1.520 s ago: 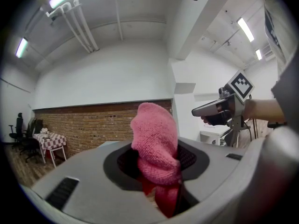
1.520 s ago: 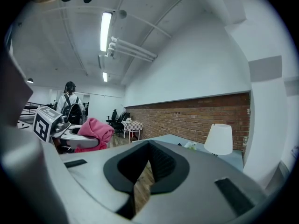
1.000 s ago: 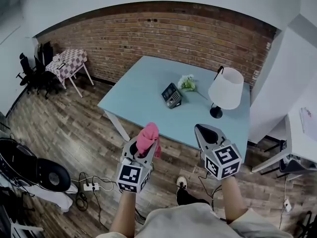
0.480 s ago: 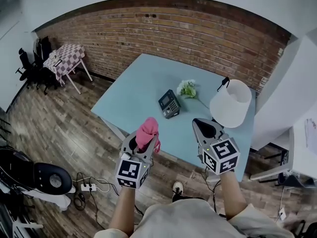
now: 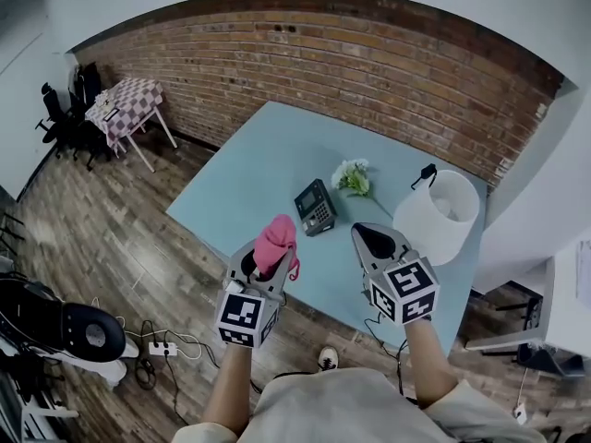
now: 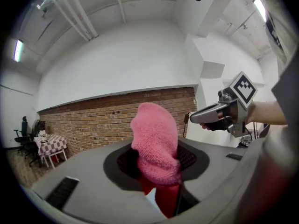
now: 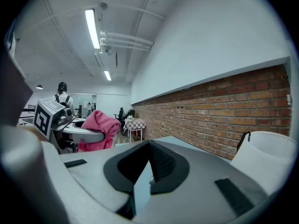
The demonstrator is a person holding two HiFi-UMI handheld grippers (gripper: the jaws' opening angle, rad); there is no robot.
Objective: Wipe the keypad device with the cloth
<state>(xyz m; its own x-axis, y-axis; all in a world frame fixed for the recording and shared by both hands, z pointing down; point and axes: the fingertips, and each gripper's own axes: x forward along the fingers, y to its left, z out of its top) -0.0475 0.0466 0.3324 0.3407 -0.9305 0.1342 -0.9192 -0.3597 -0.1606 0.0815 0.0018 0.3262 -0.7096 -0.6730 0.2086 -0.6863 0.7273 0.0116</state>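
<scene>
A dark keypad device [image 5: 316, 207] with a small screen lies on the light blue table [image 5: 259, 169], near its middle. My left gripper [image 5: 273, 247] is shut on a bunched pink cloth [image 5: 276, 239] [image 6: 155, 143] and hovers over the table's near edge, short and left of the device. In the right gripper view the cloth [image 7: 98, 129] shows at the left. My right gripper [image 5: 371, 239] is shut with nothing in it, level with the left one, just right of and below the device.
A white flower sprig [image 5: 351, 177] lies just behind the device. A white table lamp [image 5: 436, 216] stands to the right. A brick wall [image 5: 369, 72] runs behind the table. A checkered side table [image 5: 123, 105] and office chairs [image 5: 57, 118] stand at far left on the wood floor.
Both grippers have moved forward, from over the floor to over the table's near edge, closer to the device. The left one still holds the cloth.
</scene>
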